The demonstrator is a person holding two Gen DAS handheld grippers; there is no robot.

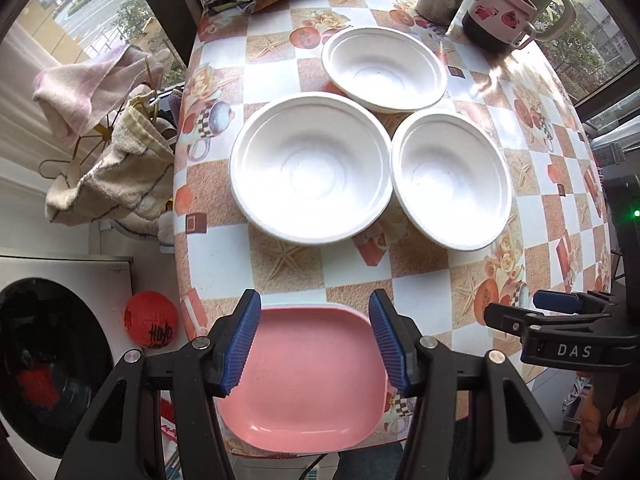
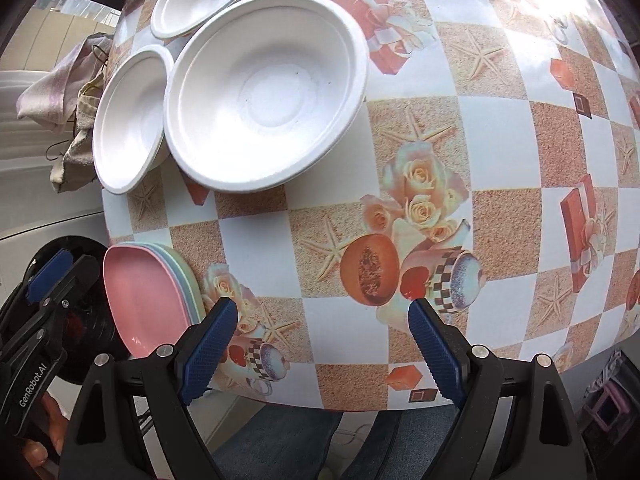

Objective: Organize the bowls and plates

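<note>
At the left, the left gripper hangs over the stack of plates at the table's near edge, jaws spread wide, the pink top plate lying between and below the blue pads without touching them. Beyond it sit three white bowls: the largest bowl on the left, a second bowl just beside it, a third bowl behind both. Further right, the right gripper hovers open over bare patterned tablecloth, the plates left of its fingers.
</note>
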